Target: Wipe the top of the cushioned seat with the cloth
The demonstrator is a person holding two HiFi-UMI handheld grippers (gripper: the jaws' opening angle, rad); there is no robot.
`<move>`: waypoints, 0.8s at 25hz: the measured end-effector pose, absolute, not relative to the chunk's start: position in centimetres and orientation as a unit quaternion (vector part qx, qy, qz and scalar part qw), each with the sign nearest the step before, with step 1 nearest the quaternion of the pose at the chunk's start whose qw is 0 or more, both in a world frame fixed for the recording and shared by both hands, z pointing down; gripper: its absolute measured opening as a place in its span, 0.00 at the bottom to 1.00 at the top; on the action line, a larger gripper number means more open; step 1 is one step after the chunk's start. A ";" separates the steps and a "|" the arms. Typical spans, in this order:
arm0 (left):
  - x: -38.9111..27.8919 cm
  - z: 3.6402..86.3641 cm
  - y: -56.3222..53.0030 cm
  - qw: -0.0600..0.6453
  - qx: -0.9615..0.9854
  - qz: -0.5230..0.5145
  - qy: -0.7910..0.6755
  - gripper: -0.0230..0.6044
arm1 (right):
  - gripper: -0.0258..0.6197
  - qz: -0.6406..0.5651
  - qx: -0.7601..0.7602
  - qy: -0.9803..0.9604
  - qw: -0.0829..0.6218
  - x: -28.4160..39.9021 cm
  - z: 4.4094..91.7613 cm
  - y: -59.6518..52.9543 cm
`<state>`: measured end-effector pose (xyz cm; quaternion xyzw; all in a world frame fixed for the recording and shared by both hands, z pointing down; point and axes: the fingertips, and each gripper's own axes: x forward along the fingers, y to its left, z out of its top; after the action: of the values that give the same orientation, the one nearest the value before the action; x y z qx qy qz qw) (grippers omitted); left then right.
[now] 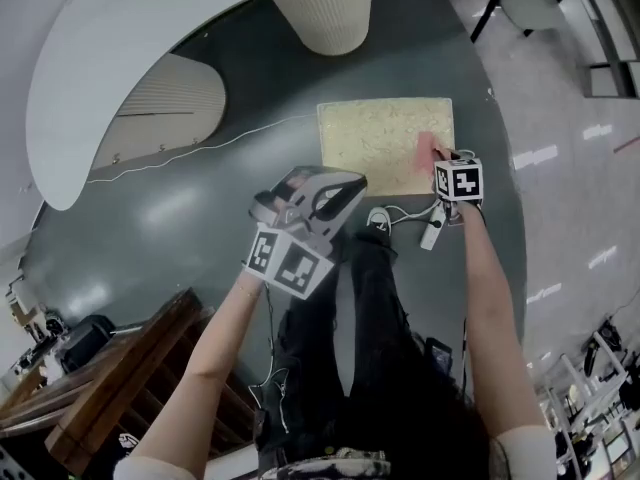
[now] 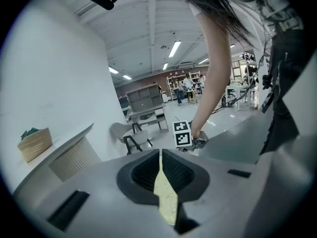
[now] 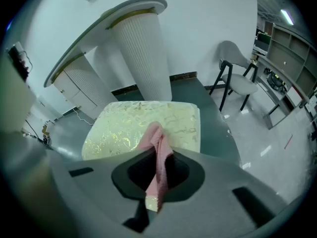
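The cushioned seat [image 1: 380, 133] is a square, pale yellow block with a gold pattern, standing on the dark floor ahead of me. A pink cloth [image 1: 430, 150] lies on its near right corner. My right gripper [image 1: 441, 158] is shut on that cloth. In the right gripper view the cloth [image 3: 157, 150] hangs out between the jaws over the seat top [image 3: 124, 125]. My left gripper [image 1: 348, 182] hovers left of the seat's near edge, away from the cloth. Its jaws [image 2: 161, 157] stand shut with nothing between them. The right gripper's marker cube [image 2: 182, 133] shows beyond them.
A white curved counter [image 1: 110, 58] on ribbed column bases [image 3: 141, 48] stands behind the seat. A white cable [image 1: 200, 148] runs across the floor at the left. A chair [image 3: 237, 81] stands at the right, brown wooden furniture [image 1: 120, 368] near left. My shoe [image 1: 378, 218] is by the seat.
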<state>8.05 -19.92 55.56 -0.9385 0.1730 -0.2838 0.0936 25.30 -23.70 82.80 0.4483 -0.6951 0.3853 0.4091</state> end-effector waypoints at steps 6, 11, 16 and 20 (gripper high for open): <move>11.7 55.9 -20.4 0.094 -0.942 -0.281 0.158 0.06 | 0.05 0.395 0.472 -0.677 0.403 30.5 82.9 -23.6; 13.4 55.6 -20.7 0.094 -0.943 -0.280 0.155 0.06 | 0.05 0.400 0.481 -0.668 0.402 32.9 82.8 -23.3; 14.0 55.7 -20.8 0.096 -0.942 -0.282 0.154 0.06 | 0.05 0.399 0.486 -0.669 0.397 33.9 82.4 -23.4; 13.4 55.7 -20.4 0.093 -0.941 -0.283 0.161 0.06 | 0.05 0.392 0.473 -0.691 0.382 32.2 81.2 -23.0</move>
<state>13.43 -20.45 55.69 -0.9410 0.1606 -0.2829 0.0928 32.18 -23.00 81.17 0.4727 -0.6906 0.3917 0.3823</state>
